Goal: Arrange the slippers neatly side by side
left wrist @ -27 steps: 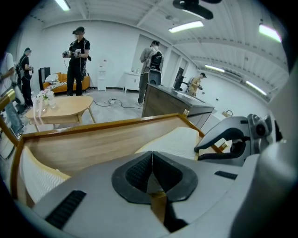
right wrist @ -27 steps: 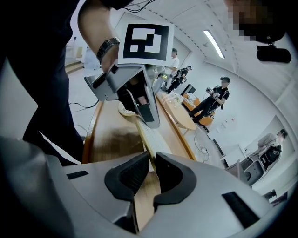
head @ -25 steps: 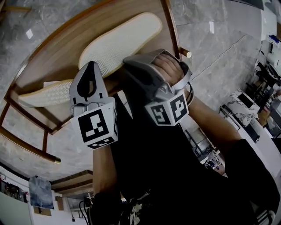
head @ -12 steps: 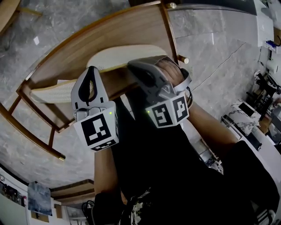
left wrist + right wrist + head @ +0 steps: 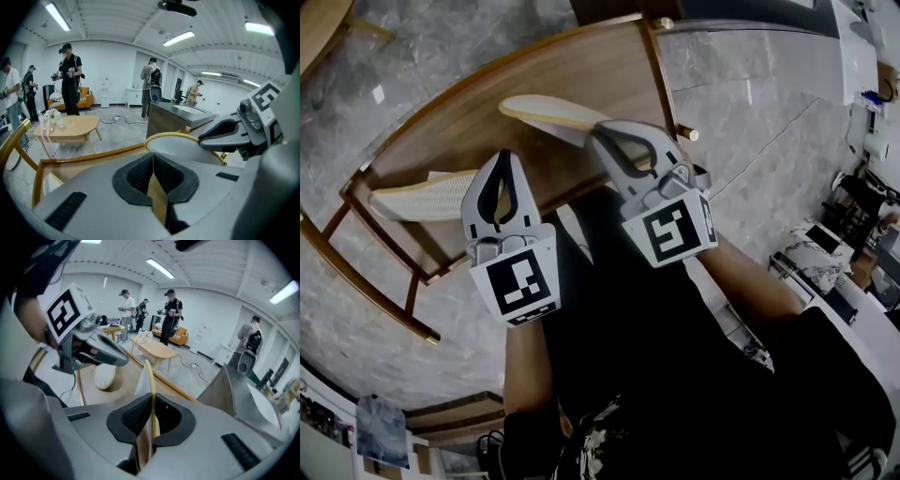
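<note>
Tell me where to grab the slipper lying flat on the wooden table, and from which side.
Probably by the thin rim of the slipper, at the end nearest the left gripper, coming in low from that side: it lies flat and looks too wide to straddle.

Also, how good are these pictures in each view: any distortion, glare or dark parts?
Head view: dim and greyish, the wooden table bows at its edge from the wide lens. Left gripper view: black corners, the ceiling light blown out white. Right gripper view: the same round dark border, the slipper between the jaws in clear focus.
</note>
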